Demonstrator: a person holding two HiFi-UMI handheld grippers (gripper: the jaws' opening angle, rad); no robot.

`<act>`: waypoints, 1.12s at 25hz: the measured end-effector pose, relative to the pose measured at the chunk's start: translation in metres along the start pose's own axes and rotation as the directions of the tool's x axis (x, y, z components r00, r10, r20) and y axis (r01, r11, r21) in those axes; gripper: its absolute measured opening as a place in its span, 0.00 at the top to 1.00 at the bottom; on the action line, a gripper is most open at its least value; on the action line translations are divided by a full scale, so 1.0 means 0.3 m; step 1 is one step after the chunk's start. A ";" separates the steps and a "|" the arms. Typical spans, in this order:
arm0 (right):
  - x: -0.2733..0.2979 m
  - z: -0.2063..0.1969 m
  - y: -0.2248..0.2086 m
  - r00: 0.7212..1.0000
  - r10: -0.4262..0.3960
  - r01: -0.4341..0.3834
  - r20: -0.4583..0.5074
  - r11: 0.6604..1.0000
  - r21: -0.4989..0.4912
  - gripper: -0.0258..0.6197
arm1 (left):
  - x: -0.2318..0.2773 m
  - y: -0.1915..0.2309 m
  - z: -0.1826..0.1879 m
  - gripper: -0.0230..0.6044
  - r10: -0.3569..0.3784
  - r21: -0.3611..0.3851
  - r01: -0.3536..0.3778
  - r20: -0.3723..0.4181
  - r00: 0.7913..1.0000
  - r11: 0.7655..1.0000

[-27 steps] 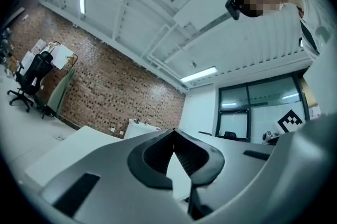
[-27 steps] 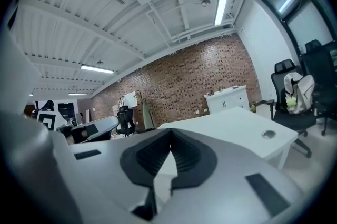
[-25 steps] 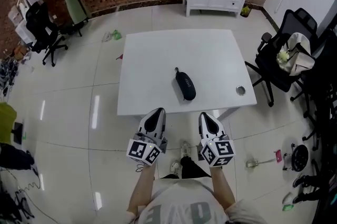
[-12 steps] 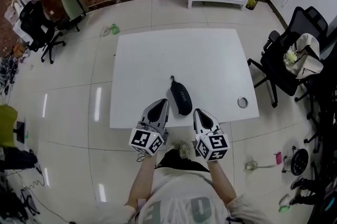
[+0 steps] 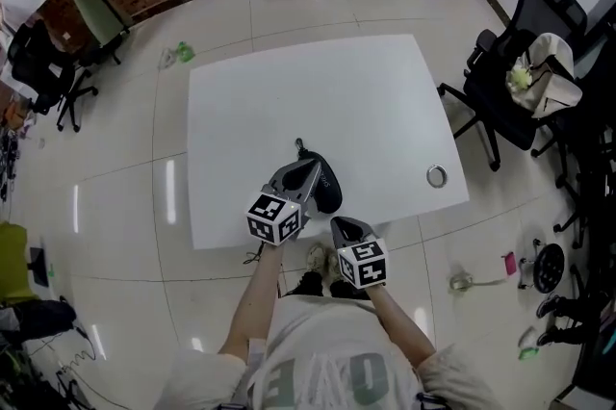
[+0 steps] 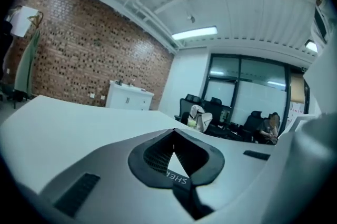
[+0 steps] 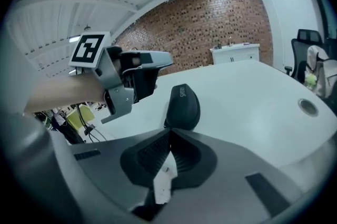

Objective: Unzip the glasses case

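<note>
While the glasses case (image 5: 328, 193) lies shut on the white tabletop (image 5: 289, 90), close to the middle of its near edge, the task stands at its approach stage: the zip looks fully closed, and neither tool holds the small dark loop (image 5: 300, 148) at the case's far end, which is probably the zip pull. The left gripper (image 5: 306, 171) hangs over the case's left side with its jaws brought together on nothing; whether it touches the shell cannot be told. The right gripper (image 5: 344, 226) sits just off the near edge, pointing at the case's near end, its jaws likewise closed and empty. What remains, in all likelihood, is steadying the case, pinching the pull and drawing it around the seam. The case is a dark, smooth, oblong shell with rounded ends and small pale lettering on the end that faces the right gripper. The tabletop is flat, matt and rounded at its corners, and a small round metal fitting (image 5: 436, 175) sits near its near right corner. Both grippers are grey moulded plastic with black ribbed pads (image 7: 152, 152).
</note>
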State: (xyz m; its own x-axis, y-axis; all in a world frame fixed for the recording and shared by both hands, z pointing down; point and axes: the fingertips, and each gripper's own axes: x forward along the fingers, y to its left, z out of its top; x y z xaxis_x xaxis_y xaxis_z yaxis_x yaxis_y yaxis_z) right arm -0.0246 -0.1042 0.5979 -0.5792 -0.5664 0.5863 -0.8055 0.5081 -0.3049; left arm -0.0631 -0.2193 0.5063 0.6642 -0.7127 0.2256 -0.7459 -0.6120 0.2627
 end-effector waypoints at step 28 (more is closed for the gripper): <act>0.141 0.096 -0.244 0.951 -0.300 0.302 -0.071 0.953 0.017 0.80 | 0.208 0.072 -0.165 0.96 0.028 -0.164 -0.069 -0.245 0.969 0.984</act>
State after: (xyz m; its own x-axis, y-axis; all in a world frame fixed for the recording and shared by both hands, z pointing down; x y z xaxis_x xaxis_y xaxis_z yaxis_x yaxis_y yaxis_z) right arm 0.0062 -0.1839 0.6235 -0.3002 -0.6449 0.7028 -0.9449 0.3018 -0.1266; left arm -0.0354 -0.2602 0.5727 0.6352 -0.6235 0.4558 -0.7721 -0.4969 0.3963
